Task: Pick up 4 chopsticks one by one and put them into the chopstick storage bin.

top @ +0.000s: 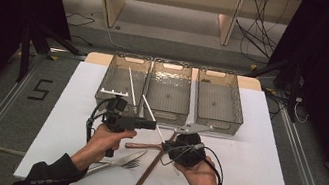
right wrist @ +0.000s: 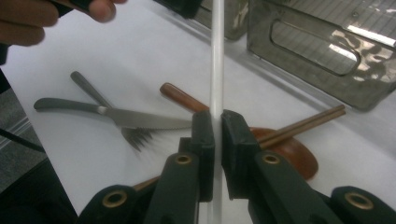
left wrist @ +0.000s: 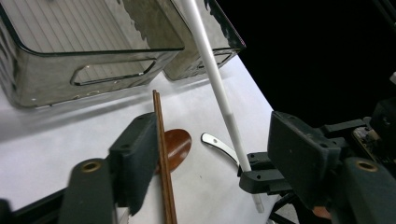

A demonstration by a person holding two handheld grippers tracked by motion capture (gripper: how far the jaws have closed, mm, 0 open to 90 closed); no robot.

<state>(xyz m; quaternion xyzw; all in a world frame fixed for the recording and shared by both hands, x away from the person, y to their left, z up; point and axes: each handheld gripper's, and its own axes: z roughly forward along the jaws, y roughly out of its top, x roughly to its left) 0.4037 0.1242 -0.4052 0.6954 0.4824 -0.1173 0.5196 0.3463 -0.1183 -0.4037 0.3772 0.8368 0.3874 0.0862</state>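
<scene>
Right now the right gripper [right wrist: 217, 135] has its jaws pinched on a white chopstick [right wrist: 217, 70], holding it lifted off the table [top: 253, 153] with its far end slanting up toward the 3 clear bins [top: 169, 92]. The left gripper [left wrist: 210, 154] sits beside it with jaws spread, the white stick passing between them untouched (no pad presses on it). A 2nd white chopstick [top: 131, 86] leans in the left bin. Lying on the table are a pair of brown chopsticks [left wrist: 164, 158], a brown spoon [left wrist: 176, 145], a knife [right wrist: 121, 116] and a fork [right wrist: 116, 121]. The step looks like a handover or a steadying of the lifted stick before it goes into a bin. Next, I'd judge, the left jaws need to close squarely on the shaft before the right lets go, or the thin stick may pivot and slip.
</scene>
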